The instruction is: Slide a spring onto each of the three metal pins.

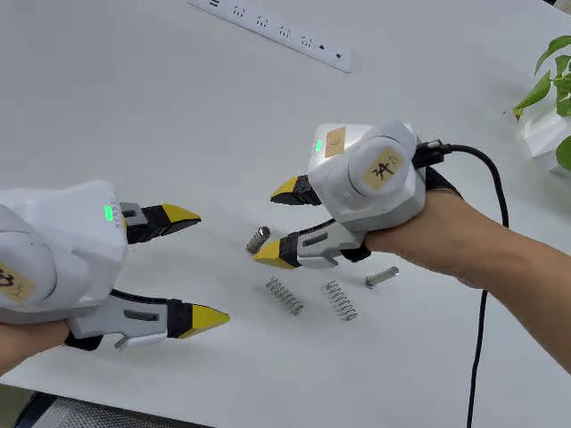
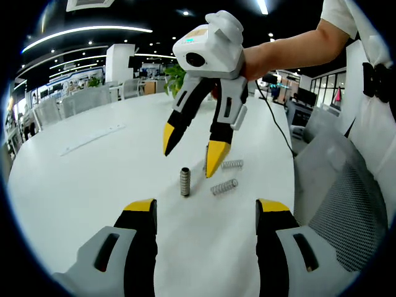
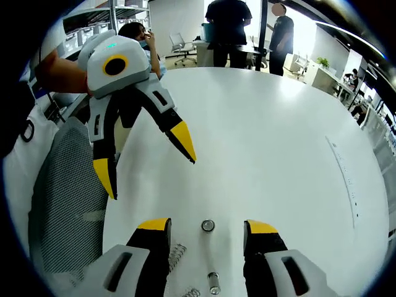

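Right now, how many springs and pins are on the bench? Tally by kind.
Loose springs: 2
Metal pins: 2, an upright pin that looks coil-wrapped and a lying pin
Total: 4

The white table (image 1: 134, 107) carries two loose springs (image 1: 285, 295) lying side by side near its middle. An upright pin (image 1: 258, 239) stands at eleven o'clock from them, and a second pin (image 1: 382, 276) lies flat at three o'clock. A power strip (image 1: 277, 31) lies well away at twelve.
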`<action>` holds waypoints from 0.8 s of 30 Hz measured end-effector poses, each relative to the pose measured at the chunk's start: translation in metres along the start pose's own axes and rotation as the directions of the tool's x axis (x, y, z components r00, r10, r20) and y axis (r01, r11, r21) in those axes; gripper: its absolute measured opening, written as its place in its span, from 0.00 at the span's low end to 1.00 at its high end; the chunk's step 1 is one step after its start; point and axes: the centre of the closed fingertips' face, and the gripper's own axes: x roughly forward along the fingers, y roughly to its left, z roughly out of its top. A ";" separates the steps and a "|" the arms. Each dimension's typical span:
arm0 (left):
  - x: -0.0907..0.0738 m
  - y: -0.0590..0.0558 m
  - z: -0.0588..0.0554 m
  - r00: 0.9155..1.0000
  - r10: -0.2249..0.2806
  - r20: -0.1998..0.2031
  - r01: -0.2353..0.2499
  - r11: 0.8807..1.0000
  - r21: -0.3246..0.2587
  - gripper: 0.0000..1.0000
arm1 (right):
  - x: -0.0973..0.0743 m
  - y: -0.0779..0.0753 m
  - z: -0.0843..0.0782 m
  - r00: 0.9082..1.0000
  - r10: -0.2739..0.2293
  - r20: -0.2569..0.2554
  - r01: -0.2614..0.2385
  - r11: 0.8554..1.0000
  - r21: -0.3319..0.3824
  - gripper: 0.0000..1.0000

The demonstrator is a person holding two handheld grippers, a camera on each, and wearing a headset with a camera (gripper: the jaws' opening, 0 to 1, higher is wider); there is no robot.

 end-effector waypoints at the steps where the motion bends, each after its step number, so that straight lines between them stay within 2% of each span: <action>1: 0.000 0.000 0.000 1.000 0.001 -0.001 -0.001 1.000 0.001 0.63 | -0.002 0.000 0.000 1.000 -0.002 0.005 0.002 1.000 0.002 0.46; 11: -0.005 0.000 0.003 1.000 0.009 -0.029 -0.008 0.999 0.034 0.64 | -0.026 0.007 -0.008 0.995 -0.030 0.094 0.026 0.999 0.039 0.60; 21: -0.009 -0.001 0.004 0.998 0.019 -0.066 -0.014 0.997 0.073 0.64 | -0.054 0.015 -0.024 0.982 -0.070 0.178 0.055 0.995 0.087 0.73; 24: -0.010 -0.003 0.004 0.997 0.019 -0.076 -0.012 0.997 0.082 0.63 | -0.062 0.018 -0.028 0.974 -0.082 0.212 0.061 0.993 0.104 0.77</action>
